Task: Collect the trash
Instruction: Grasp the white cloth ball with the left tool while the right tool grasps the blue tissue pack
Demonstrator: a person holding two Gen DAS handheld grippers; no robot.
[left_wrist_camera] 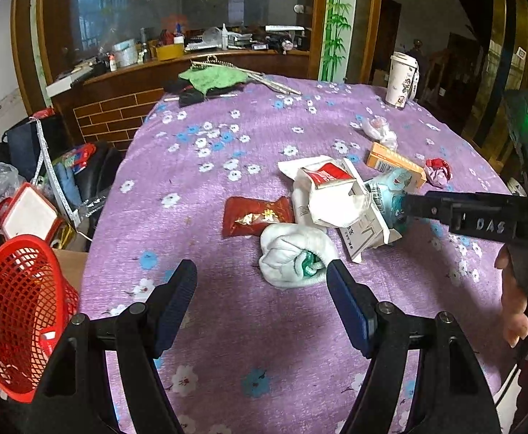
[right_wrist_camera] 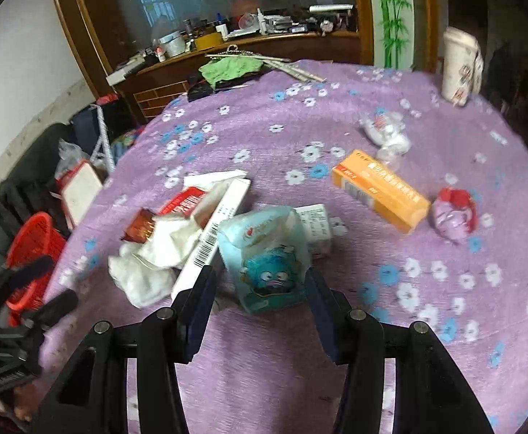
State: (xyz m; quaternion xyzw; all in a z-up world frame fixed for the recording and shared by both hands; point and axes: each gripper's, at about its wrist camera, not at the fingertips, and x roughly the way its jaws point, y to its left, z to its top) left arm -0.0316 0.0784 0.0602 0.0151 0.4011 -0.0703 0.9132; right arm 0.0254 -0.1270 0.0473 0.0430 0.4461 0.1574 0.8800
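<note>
Basket [left_wrist_camera: 21, 311] sits left of table [left_wrist_camera: 264, 343]; cup [left_wrist_camera: 401, 79] far right.

— What stands behind the purple flower-print tablecloth [left_wrist_camera: 227, 137]?
— A cluttered brown wooden sideboard [left_wrist_camera: 206, 61] with a brick-pattern front, under a big wood-framed glass pane [left_wrist_camera: 177, 3].
— And the walls?
— White plaster wall [right_wrist_camera: 14, 72] at left; a bamboo-painted white pillar [left_wrist_camera: 338, 18] at right.

Litter lay heaped mid-counter: a pale blue cartoon-printed packet [right_wrist_camera: 269, 256] stood upright against a torn white carton [right_wrist_camera: 215, 231], crumpled white tissue [right_wrist_camera: 148, 264] and a red foil wrapper [left_wrist_camera: 258, 215]. Apart from the heap lay an orange box [right_wrist_camera: 379, 190], on its side, and a crumpled pink-and-red wrapper [right_wrist_camera: 453, 215] just beside it.
</note>
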